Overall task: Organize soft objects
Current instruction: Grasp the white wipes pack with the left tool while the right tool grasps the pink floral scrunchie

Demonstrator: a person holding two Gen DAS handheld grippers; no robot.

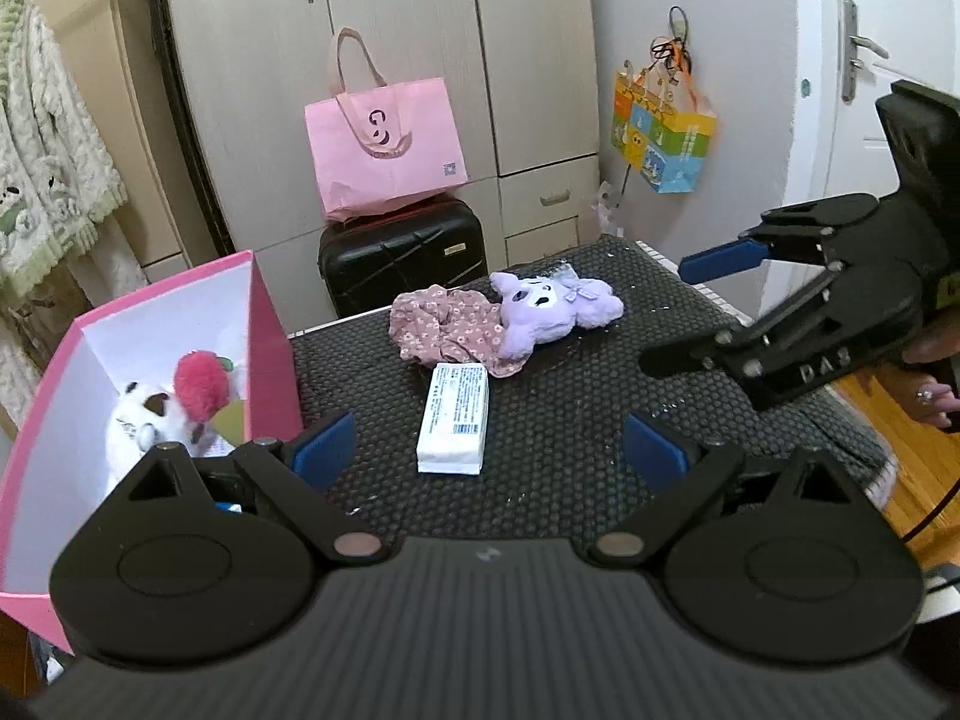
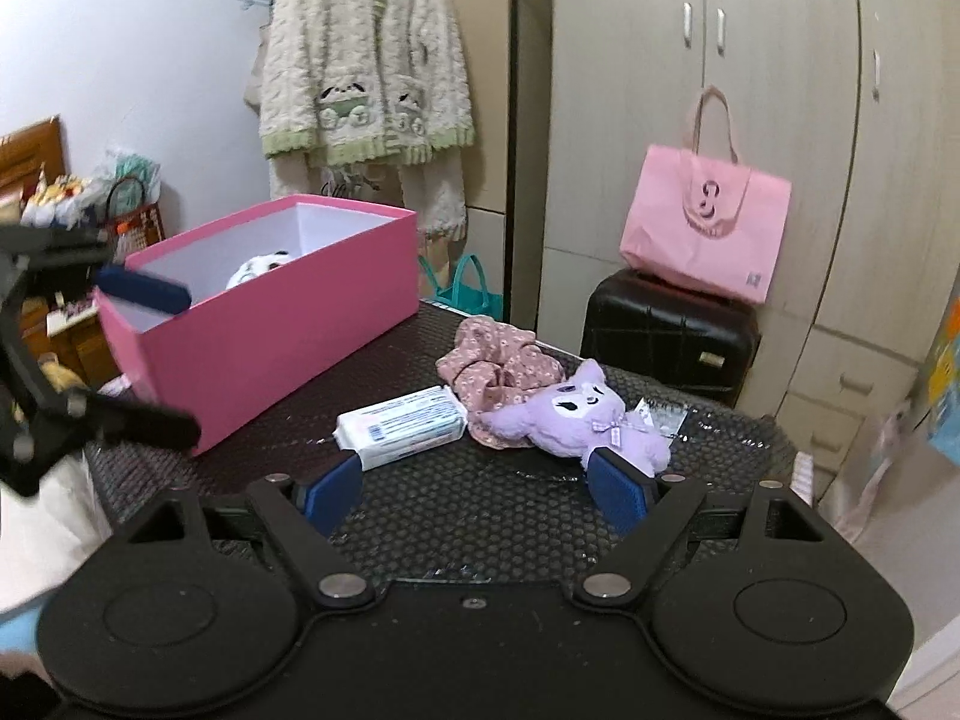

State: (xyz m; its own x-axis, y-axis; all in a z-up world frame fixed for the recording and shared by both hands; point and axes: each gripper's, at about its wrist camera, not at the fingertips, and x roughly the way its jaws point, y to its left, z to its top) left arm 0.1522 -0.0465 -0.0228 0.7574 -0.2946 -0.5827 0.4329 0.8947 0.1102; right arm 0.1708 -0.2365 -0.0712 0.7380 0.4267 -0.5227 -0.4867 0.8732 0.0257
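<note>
On the right gripper [image 1: 672,312], seen from the left wrist view, we read the raised letters "DAS" along one finger. The pink tote [image 1: 384,144] carries a dark logo and a small code square, both too small to read; the white tissue pack [image 1: 454,414] has blue print we cannot make out.

Our left gripper [image 1: 489,450] stands wide with nothing between its blue pads, and the right gripper's jaws are wide and empty too.

The dark honeycomb mat [image 1: 540,480] covers the table. On it the tissue pack lies nearest, with the pink floral cloth [image 1: 444,324] just beyond it and the purple plush [image 1: 552,306] touching the cloth on its right. The pink box [image 1: 267,330] sits at the left edge, open-topped.

Behind, a black suitcase [image 1: 402,252] bears the tote before pale wardrobe doors [image 1: 396,30].

Only the left view shows the door, the colourful hanging bag [image 1: 663,132] and, inside the box, a white plush [image 1: 144,420] with a red pompom [image 1: 201,387]. The right view shows the fluffy cardigan [image 2: 366,54] in full, and a teal bag [image 2: 468,288].
</note>
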